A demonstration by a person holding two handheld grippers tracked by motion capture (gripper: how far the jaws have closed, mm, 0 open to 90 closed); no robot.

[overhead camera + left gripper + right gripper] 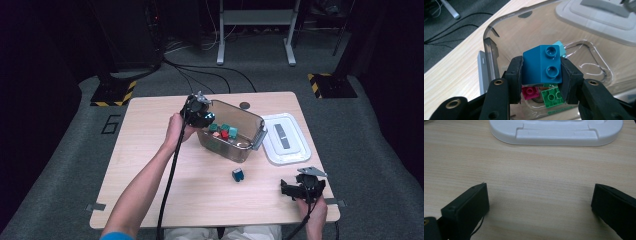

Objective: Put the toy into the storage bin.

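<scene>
My left gripper point(541, 67) is shut on a dark blue sloped brick point(541, 65) with two studs, held over the clear plastic bin point(496, 27). Below it, in the bin, lie a magenta brick point(531, 92), a green brick point(552, 97) and a light teal brick point(560, 47). From above, the left gripper point(205, 120) hangs at the near left rim of the bin point(255, 122), which holds teal and red bricks point(226, 131). Another blue brick point(238, 175) lies on the table in front of the bin. My right gripper point(290, 189) rests low near the table's front right, jaws wide open over bare wood.
The bin's white lid point(286, 138) lies flat to the right of the bin; its near edge shows as the lid point(556, 132) ahead of the right jaws. A small dark disc point(244, 105) sits behind the bin. Cables trail from both grippers.
</scene>
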